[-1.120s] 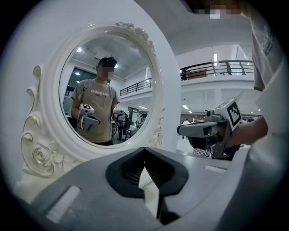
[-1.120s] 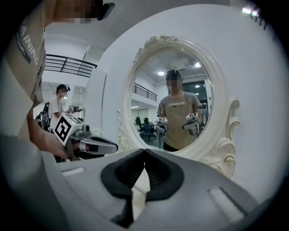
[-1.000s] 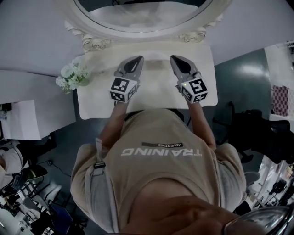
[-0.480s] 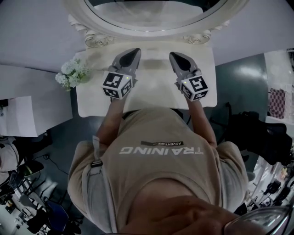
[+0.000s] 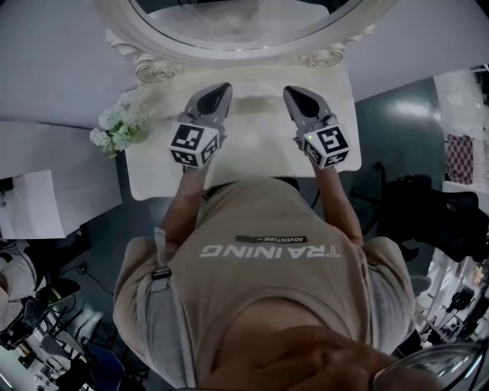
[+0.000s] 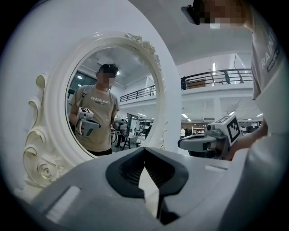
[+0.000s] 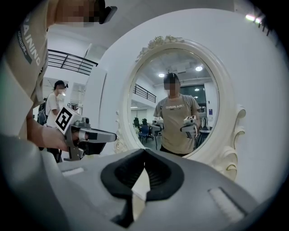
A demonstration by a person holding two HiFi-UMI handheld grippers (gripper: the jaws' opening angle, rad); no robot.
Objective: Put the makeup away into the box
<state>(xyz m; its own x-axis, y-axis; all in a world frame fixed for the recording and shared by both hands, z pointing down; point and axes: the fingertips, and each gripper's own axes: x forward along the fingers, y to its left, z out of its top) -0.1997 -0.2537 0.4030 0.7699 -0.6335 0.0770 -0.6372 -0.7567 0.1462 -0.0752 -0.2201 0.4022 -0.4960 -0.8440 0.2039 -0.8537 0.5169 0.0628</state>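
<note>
Head view: the left gripper (image 5: 221,92) and right gripper (image 5: 293,95) hover side by side above the white table (image 5: 256,137), pointing at the mirror (image 5: 244,23). Left gripper view: jaws closed tip to tip, empty. Right gripper view: likewise closed and empty; where makeup and box are, I cannot tell.

A staged vanity corner inside a large open lab or training hall, not a home. A white dressing table (image 5: 153,172) with an ornate oval mirror (image 5: 244,23) and a bunch of white flowers (image 5: 114,128) stands on a bare grey-green floor (image 5: 405,122). Around it are a mezzanine railing (image 6: 216,77), ceiling spotlights (image 7: 198,68) and blue office chairs (image 7: 144,131) seen in the mirror, another person standing by (image 7: 56,103), and cluttered dark gear (image 5: 38,328) on the floor
</note>
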